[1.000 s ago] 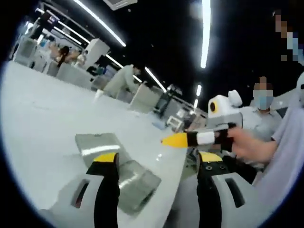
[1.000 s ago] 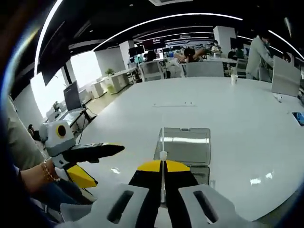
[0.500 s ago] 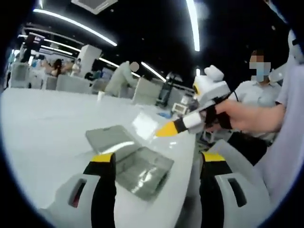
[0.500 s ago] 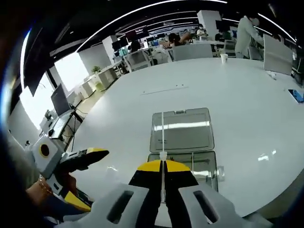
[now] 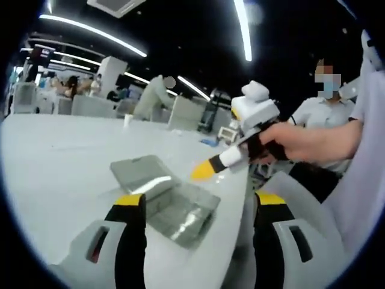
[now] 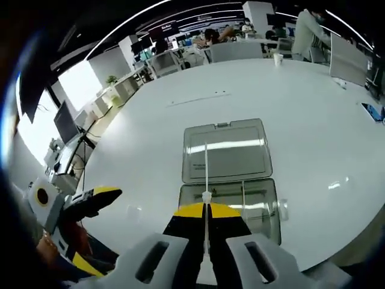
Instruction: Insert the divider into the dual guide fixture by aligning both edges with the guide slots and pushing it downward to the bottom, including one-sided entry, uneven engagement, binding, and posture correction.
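A clear plastic box, the fixture, lies on the white table (image 6: 144,138) with its lid (image 6: 225,150) folded open beyond its base (image 6: 246,201). My right gripper (image 6: 206,208) hovers over the base's near edge, shut on a thin white divider (image 6: 206,168) seen edge-on and pointing forward. The other gripper (image 6: 90,201) shows low on the left, off the table's edge. In the left gripper view my left gripper (image 5: 201,208) is open and holds nothing, with the box (image 5: 168,198) just past its left jaw. The right gripper (image 5: 207,168), held by a hand, hangs above the box.
The table's rounded near edge (image 6: 337,241) runs close to the box. A paper cup (image 6: 277,59), a monitor (image 6: 346,51) and a small blue item (image 6: 370,108) sit far off. A masked person (image 5: 325,114) stands to the right; others work at distant desks.
Both cameras have moved. The right gripper has come forward and lower over the box with the divider still in it. The left gripper stays open beside the box.
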A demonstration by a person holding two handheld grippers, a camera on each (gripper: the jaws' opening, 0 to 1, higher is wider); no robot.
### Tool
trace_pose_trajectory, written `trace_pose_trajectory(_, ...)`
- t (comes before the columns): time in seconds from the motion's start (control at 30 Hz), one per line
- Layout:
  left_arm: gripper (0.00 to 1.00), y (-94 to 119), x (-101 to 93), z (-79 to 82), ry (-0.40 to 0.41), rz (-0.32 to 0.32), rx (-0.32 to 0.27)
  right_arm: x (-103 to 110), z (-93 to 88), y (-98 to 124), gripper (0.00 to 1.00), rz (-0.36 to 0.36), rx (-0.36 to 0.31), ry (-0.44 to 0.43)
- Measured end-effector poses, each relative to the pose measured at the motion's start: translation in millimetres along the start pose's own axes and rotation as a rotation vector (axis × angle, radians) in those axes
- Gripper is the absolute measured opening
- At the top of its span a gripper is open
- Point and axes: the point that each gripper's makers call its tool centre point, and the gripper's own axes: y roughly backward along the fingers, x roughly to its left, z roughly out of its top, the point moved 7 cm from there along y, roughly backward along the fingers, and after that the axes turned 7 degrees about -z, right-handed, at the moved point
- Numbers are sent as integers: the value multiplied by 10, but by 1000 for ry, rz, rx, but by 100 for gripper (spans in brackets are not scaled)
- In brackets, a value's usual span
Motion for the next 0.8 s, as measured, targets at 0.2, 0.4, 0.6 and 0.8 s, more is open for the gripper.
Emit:
trace_pose_trajectory(0.2, 70, 18, -50, -59, -27, -8, 23, 37, -80, -116, 0, -12, 41, 0)
trace_pose_trajectory(0.4, 72, 80, -41, -68, -41, 0, -5, 41, -161, -142, 0, -21, 67, -1)
trace_pose_trajectory(0.6, 72, 180, -16, -55, -48, 23, -15, 30, -209, -143, 0, -28, 80, 5)
trace_pose_trajectory(0.8, 71, 229, -38, 13, -49, 37, -55, 25, -256, -169, 0, -29, 93, 3)
